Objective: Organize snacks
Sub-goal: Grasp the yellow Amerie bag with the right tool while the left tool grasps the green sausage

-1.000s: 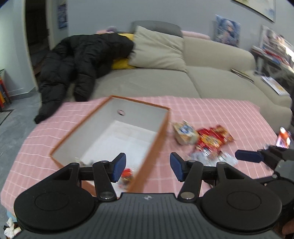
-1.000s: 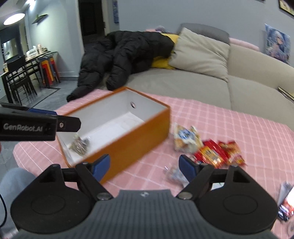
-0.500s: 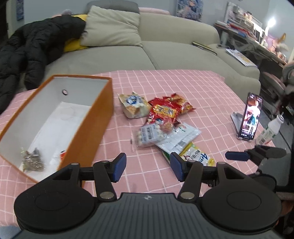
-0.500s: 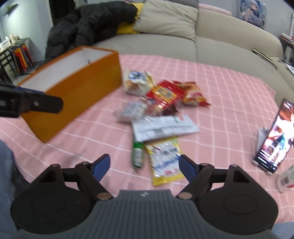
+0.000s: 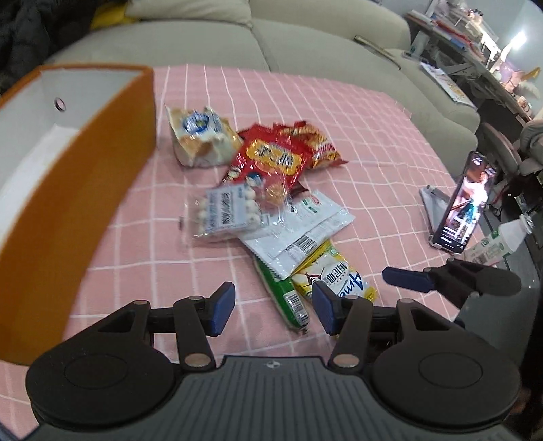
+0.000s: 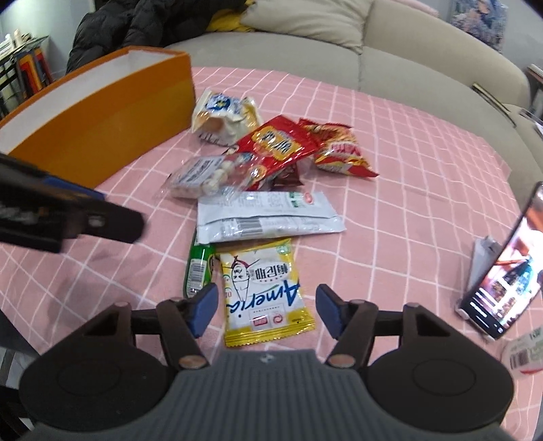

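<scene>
**Snack pile beside the orange box**

The snacks are heaped on the pink checked tablecloth (image 6: 424, 163), right of the orange box (image 6: 112, 122). Bare cloth is left around the pile. The right gripper (image 6: 266, 307), just narrowed, is held apart over the yellow packet (image 6: 264, 291). The left gripper (image 5: 273, 310) is spread, empty, above the green packet (image 5: 283, 295), which is partly covered by the white one (image 6: 268, 217). The box's floor is hidden.

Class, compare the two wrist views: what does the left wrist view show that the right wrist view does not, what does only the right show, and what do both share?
Only the left wrist view shows the orange box's white inside with its round hole, and the bottle's cap. Only the right wrist view shows the black jacket on the sofa and the small dark brown packet. Both share the pink checked cloth, the snack pile with the yellow packet, and the propped phone.
</scene>
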`<state>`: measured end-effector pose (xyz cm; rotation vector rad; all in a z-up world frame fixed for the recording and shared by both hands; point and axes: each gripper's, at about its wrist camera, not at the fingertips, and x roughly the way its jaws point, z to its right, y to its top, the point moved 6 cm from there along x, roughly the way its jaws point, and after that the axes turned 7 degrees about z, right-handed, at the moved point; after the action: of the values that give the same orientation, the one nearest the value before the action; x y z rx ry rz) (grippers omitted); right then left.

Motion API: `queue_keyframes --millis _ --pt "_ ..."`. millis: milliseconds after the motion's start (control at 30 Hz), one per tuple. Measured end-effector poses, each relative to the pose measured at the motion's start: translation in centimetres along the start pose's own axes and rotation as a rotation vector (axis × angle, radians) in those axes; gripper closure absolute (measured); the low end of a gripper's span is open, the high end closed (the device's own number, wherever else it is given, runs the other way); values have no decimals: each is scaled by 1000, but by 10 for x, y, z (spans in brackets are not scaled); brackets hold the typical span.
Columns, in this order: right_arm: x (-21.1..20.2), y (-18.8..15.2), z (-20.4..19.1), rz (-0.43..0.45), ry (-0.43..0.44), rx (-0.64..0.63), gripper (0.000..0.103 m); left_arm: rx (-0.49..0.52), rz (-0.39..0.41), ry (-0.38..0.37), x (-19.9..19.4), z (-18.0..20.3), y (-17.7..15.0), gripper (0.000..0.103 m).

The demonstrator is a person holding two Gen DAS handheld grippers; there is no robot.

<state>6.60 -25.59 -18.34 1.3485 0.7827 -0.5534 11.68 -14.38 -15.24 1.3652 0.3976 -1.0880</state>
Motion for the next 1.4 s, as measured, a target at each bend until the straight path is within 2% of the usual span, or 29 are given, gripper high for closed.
queue_keyframes --millis 167,367,467,533,667,933,1000,1100,1133,1200,1267,1400 --pt "16 -1 0 -19 13 -29 37 -25 -73 49 35 0 -6 41" --pt "29 -2 0 -36 28 -33 38 -72 -129 39 59 2 -14 42" --pt "32 -4 -1 -42 31 -39 44 -63 -125 50 63 2 -14 44" --pt "33 -6 -2 -48 20 -56 46 -46 -126 64 64 2 -13 50" --pt "31 -5 -2 -46 24 -52 51 -49 -154 47 62 -2 -13 78" --pt "27 -4 -17 -43 68 -33 52 15 -196 173 38 -36 -27 78" --pt "27 -4 -19 -41 72 -33 51 25 -199 179 33 -46 -30 78" --pt "28 -4 -18 -39 78 -30 47 32 -194 147 29 -53 -32 77" --pt "27 -3 -17 -35 82 -28 45 35 -179 141 27 -53 -31 75" --pt "27 -2 -17 -26 94 -30 35 46 -144 145 26 -53 -27 54" --pt "27 -3 -19 -24 101 -46 31 50 -108 145 26 -50 -23 45" --pt "33 -4 -20 -33 84 -75 34 93 -146 180 36 -45 -24 46"
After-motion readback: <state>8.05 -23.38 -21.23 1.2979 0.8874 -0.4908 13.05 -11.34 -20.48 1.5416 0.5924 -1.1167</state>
